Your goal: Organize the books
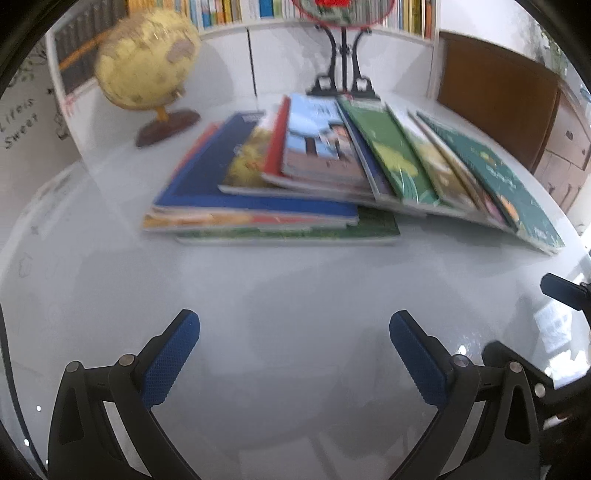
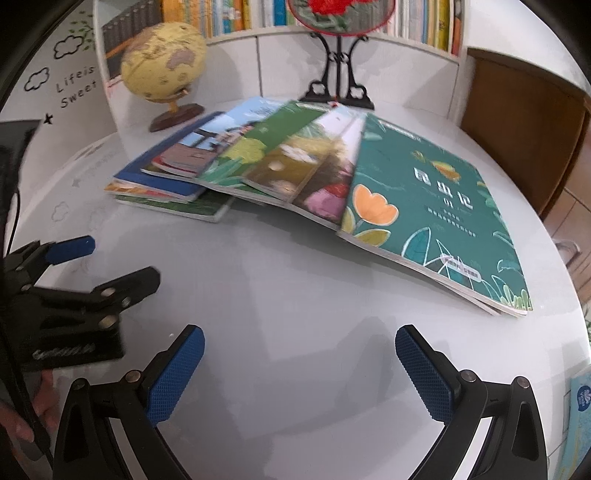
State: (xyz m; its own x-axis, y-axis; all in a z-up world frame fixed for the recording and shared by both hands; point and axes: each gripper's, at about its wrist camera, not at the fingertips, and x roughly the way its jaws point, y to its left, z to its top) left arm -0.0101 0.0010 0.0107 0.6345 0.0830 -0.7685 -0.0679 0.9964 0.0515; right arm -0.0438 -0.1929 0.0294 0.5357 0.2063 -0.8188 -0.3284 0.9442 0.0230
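Home study or kids' reading room: a round white table carries a fanned spread of picture books, with a yellow globe on a wooden base behind the books to the left. Behind the table runs a white bookshelf packed with colourful spines, and an embroidered fan on a black stand sits just behind the books. Left of the globe, a "Life is Sweet" wall decal; right of the table, a wooden cabinet.

Bare white surface runs from both grippers up to the near edge of the fanned books, open for approach. Behind the books, globe at their far left and a black ornament stand touching their far edge block access. Bookshelf walls off everything beyond. Left gripper sits left of the books, near the right one's path.
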